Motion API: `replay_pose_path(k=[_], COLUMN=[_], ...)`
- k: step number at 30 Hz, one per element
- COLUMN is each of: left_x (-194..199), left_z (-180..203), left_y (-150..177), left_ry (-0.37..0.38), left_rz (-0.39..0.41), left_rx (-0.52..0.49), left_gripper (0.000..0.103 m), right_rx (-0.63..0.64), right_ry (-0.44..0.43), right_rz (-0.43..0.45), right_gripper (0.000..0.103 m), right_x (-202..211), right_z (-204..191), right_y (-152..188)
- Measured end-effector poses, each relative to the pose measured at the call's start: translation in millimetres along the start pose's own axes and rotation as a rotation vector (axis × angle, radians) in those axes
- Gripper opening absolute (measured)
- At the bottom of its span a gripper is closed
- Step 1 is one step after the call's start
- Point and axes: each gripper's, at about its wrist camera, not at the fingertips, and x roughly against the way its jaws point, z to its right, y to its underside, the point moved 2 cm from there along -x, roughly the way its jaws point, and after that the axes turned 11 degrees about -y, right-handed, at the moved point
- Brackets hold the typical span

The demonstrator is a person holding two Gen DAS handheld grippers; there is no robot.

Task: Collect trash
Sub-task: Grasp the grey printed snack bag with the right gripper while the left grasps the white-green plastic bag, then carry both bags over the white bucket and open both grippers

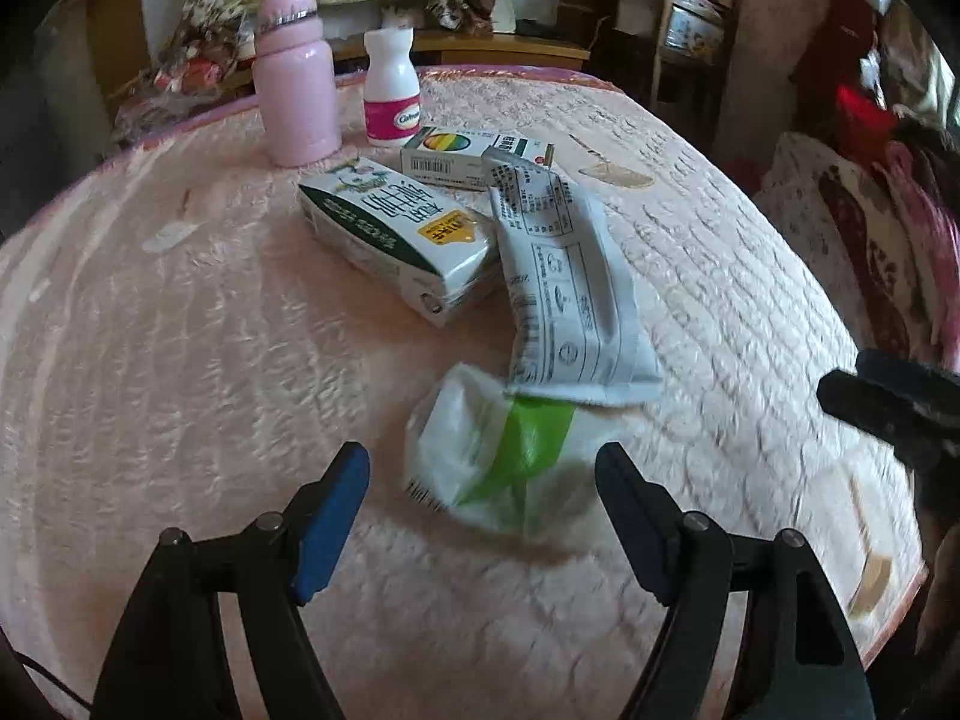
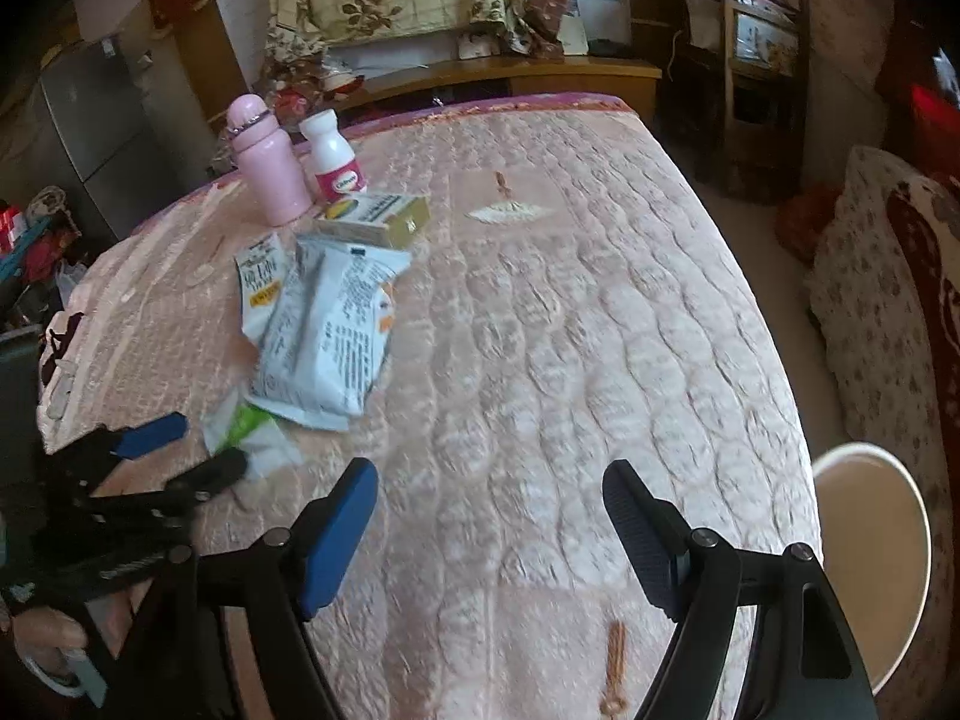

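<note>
**Left claw over crumpled wrapper, no grasp yet**

Left claw (image 1: 483, 474) spread wide, nothing between the pads, hovering just short of crumpled white-and-green wrapper (image 1: 492, 450) on pink quilted counter (image 1: 180, 360). Wrapper sits between the blue fingertips (image 1: 336, 504) in the left wrist view, slightly ahead of them; contact not visible. Right claw (image 2: 489, 516) also released, empty, over bare quilt, well apart from the trash pile; pale bucket (image 2: 870, 558) off the counter edge at its right, probably the bin.

Wrapper: scrunched lump, no clear long axis, green band running roughly toward the claw. Touching its far edge, grey-white printed pouch (image 1: 558, 276): long axis running away from the left claw, sealed end nearest the wrapper. Beside the pouch, milk carton (image 1: 396, 240) lying flat, long axis diagonal, butted against the pouch. Beyond: small medicine box (image 1: 474, 159), white pill bottle (image 1: 391, 90), pink flask (image 1: 294, 78), both upright.

Risks, as judgement: thin film may slide or flatten under closing pads, giving an empty pinch; pads may snag the soft quilt instead; pouch edge overlapping the wrapper may get dragged along. Motion blur in both views, so alignment uncertain.
</note>
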Motion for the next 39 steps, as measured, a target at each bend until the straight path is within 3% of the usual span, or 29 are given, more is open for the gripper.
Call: replay_pose_path(k=[5,6,10,18,24,27,29,32,39], left_x=[-14,-13,-4,18,26,28,28,31,40], left_z=[2,-1,-20,-73,-69,-62,-59,-56,-39], left_y=[-5,-3,3,14,13,12,9,8,7], left_ry=[0.008,0.042,0.052,-0.01,0.001,0.001,0.006,0.006,0.023], left_rz=[-0.012,-0.022,-0.036,-0.017,0.008,0.022,0.022,0.031,0.045], left_rx=[0.003,-0.001,-0.035,0.02,0.024,0.015,0.021,0.027,0.012], left_gripper=[0.076,0.065,0.042,0.04,0.04,0.04,0.04,0.04,0.04], right_rx=[0.024,0.034,0.052,0.035,-0.015,-0.018,-0.009,-0.008,0.008], right_ry=[-0.01,-0.013,-0.045,-0.147,-0.164,-0.177,-0.196,-0.238,-0.235], right_rz=[-0.012,-0.017,-0.025,-0.074,-0.135,-0.113,-0.101,-0.097,-0.07], right_gripper=[0.08,0.08,0.08,0.08,0.081,0.08,0.066,0.055,0.051], right_x=[-13,-17,-32,-88,-128,-129,-128,-119,-76], right_z=[-8,-11,-23,-59,-62,-62,-62,-60,-46], right_y=[-14,-17,-25,-47,-57,-57,-55,-50,-32])
